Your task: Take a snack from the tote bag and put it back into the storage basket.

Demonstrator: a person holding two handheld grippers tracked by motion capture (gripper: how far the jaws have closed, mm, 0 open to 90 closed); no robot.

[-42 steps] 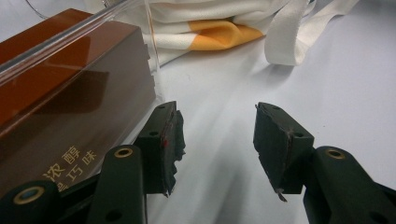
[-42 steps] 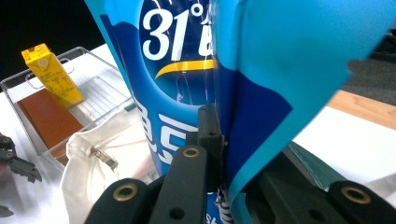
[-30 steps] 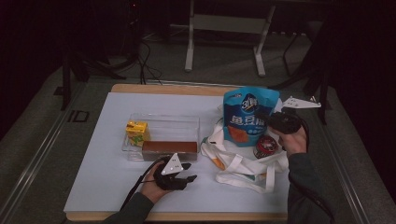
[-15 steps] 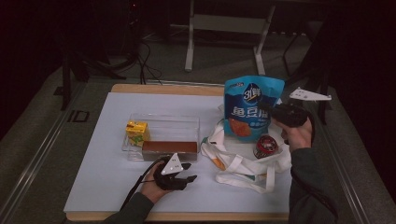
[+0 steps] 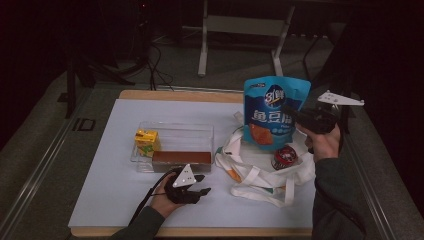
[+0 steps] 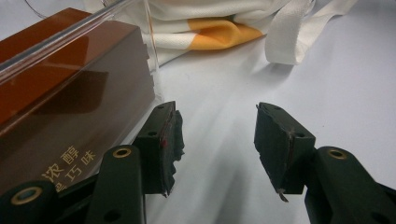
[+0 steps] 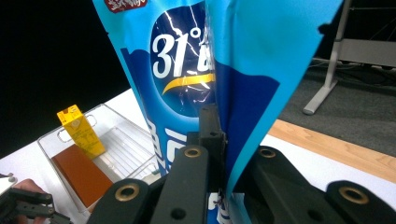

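Observation:
A blue snack bag [image 5: 272, 112] hangs upright above a white tote bag [image 5: 260, 175], with my right gripper [image 5: 300, 116] shut on its right edge. In the right gripper view the jaws [image 7: 219, 140] pinch a fold of the blue bag [image 7: 196, 60]. A red can [image 5: 285, 157] lies in the tote's mouth. My left gripper [image 5: 202, 184] rests on the table in front of the clear tray [image 5: 175, 131], open. In the left gripper view nothing is between its jaws [image 6: 217, 140], and the brown box [image 6: 60, 107] sits just to their left.
The clear tray holds a yellow carton [image 5: 146, 141] and the brown box [image 5: 181, 161]. The tote's straps [image 5: 250, 192] trail toward the table's front edge. A wooden border [image 5: 180, 95] marks the far edge, with a metal stand [image 5: 202, 50] on the floor beyond.
My right gripper has risen with the blue bag, lifting it clear of the tote and uncovering the red can. The left gripper has stayed put.

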